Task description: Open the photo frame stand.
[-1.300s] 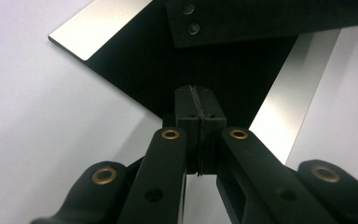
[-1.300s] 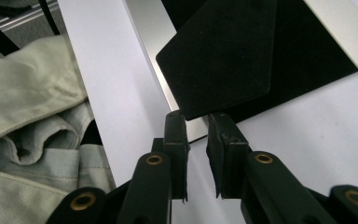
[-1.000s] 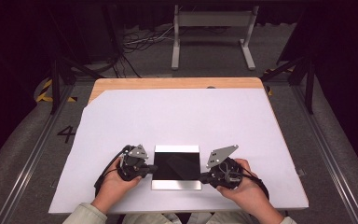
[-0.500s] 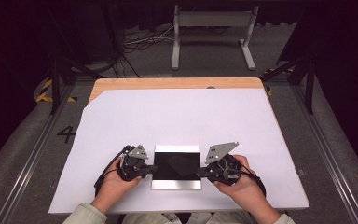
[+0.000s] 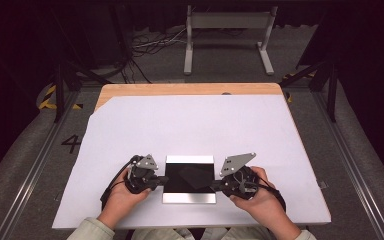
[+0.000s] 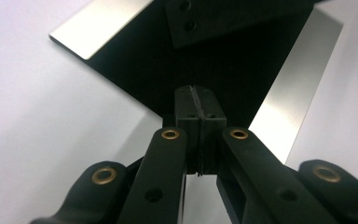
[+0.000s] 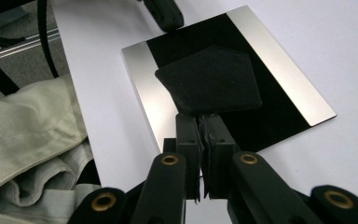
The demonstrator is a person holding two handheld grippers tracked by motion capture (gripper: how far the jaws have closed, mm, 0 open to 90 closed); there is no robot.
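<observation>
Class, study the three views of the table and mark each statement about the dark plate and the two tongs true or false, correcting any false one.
1. The dark plate lies on a white sheet. True.
2. The left tongs stand wide open. False: shut.
3. A dark flat piece lies on the plate. True.
4. The plate sits at the table's far edge. False: near the person.
5. The right tongs hover high above the table. False: low at the plate's edge.

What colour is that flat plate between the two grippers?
The plate is black in the middle with shiny silver strips along two edges; the right gripper view shows it best.
</observation>
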